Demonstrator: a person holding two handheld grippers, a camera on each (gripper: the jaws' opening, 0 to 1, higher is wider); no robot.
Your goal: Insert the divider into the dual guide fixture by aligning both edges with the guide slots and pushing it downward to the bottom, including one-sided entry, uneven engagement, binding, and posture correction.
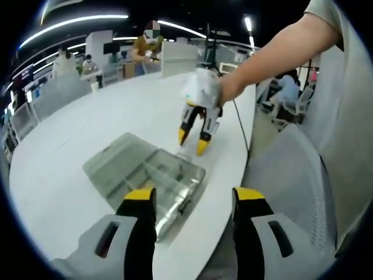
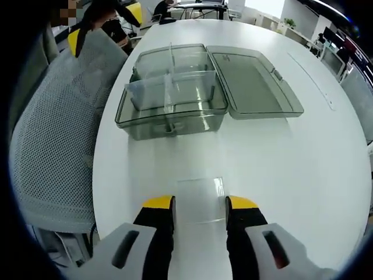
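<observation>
While the left gripper point(image 1: 189, 201) hangs open and empty, the right gripper point(image 2: 200, 205) straddles the flat clear divider point(image 2: 200, 198) on the tabletop point(image 2: 303, 169), its open jaws short of the fixture box point(image 2: 172, 96) ahead.

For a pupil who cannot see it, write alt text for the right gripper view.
The open right gripper hovers over a clear divider lying flat on the white table. Beyond it stands an open transparent compartment box, lid folded flat.

Open-plan office: long white table point(image 1: 70, 169), grey mesh chairs point(image 2: 55, 151) beside it, partitioned desks with seated people point(image 1: 145, 46) beyond the table, strip ceiling lights point(image 1: 76, 22) above.
</observation>
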